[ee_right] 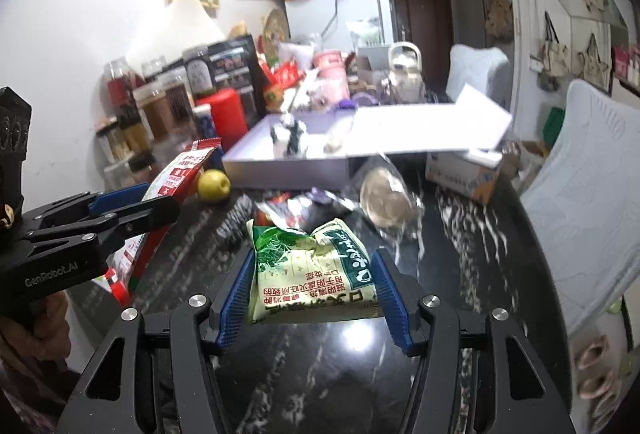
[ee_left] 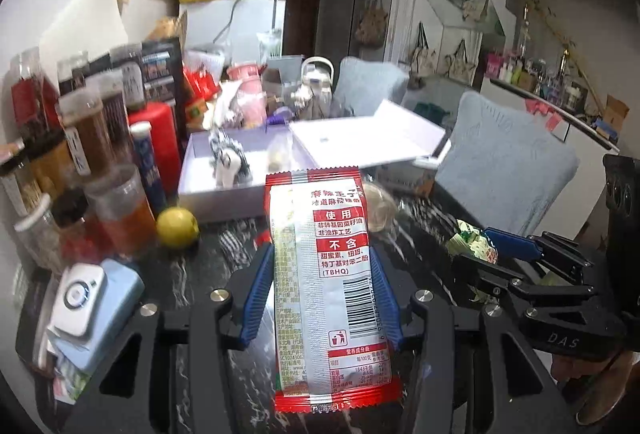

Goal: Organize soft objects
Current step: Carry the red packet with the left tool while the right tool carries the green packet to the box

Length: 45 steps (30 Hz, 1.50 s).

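red snack packet [ee_left: 324, 286] sits lengthwise between the blue pads of the left gripper [ee_left: 322, 298], jaws closed in on its long edges, lifted above the dark marbled table [ee_left: 224, 246]. green-and-white packet [ee_right: 312, 270] is held the same way in the right gripper [ee_right: 314, 290], pads pressing both sides, its top crumpled.

both look light, thin foil or plastic, slick and easily creased; likely to slide if pinched at a sealed end. mid-body hold across the width seems safest, modest squeeze.

open white box [ee_left: 224, 170] lies ahead near the yellow fruit [ee_left: 177, 226]; inside it a small black-and-white plush toy [ee_left: 230, 164] and a pale small item, too blurred to name. box lid [ee_left: 366, 138] rests tilted across its right side. clear bagged round thing [ee_right: 390, 200] lies on the table, outside the box.
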### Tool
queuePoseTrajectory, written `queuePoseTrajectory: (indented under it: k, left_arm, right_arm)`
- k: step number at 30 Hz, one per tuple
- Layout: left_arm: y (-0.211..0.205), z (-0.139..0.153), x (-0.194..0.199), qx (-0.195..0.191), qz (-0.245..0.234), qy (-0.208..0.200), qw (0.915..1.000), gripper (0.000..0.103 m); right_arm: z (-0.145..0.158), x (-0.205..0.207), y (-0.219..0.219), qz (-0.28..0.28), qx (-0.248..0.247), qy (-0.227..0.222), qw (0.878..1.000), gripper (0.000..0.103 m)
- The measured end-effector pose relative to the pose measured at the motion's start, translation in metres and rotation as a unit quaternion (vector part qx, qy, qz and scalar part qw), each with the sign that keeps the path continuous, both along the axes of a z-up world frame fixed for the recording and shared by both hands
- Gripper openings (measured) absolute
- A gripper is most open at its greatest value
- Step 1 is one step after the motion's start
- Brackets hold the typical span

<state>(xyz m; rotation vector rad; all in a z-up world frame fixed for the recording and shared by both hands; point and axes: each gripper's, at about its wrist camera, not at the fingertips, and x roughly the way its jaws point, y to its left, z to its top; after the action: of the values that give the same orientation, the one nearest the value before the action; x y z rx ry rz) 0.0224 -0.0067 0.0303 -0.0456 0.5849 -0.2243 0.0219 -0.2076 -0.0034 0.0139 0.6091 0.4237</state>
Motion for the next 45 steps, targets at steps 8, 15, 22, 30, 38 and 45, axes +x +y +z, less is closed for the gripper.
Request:
queuePoseTrajectory:
  k: [8,15,22,30,38,45]
  left_arm:
    - [0.016,0.029,0.017,-0.005,0.013,-0.037,0.9992,0.047]
    - [0.026,0.045,0.047,-0.009,0.029,-0.059,0.9978,0.047]
    - [0.039,0.053,0.088,-0.006,0.048,-0.066,0.9967,0.047]
    - [0.051,0.06,0.142,0.0,0.059,-0.076,0.9953,0.047]
    - [0.059,0.057,0.206,0.0,0.07,-0.077,0.9946,0.047]
    - [0.067,0.047,0.257,-0.014,0.086,-0.065,0.9941,0.047]
  right_arm:
    - [0.03,0.015,0.011,0.016,0.008,-0.034,0.999,0.058]
    - [0.055,0.05,0.024,0.039,0.006,-0.059,0.998,0.058]
    - [0.07,0.094,0.038,0.052,0.007,-0.075,0.996,0.058]
    - [0.08,0.153,0.056,0.062,0.014,-0.087,0.994,0.058]
    - [0.084,0.222,0.069,0.062,0.015,-0.093,0.994,0.058]
    - [0.079,0.278,0.081,0.062,0.013,-0.085,0.994,0.058]
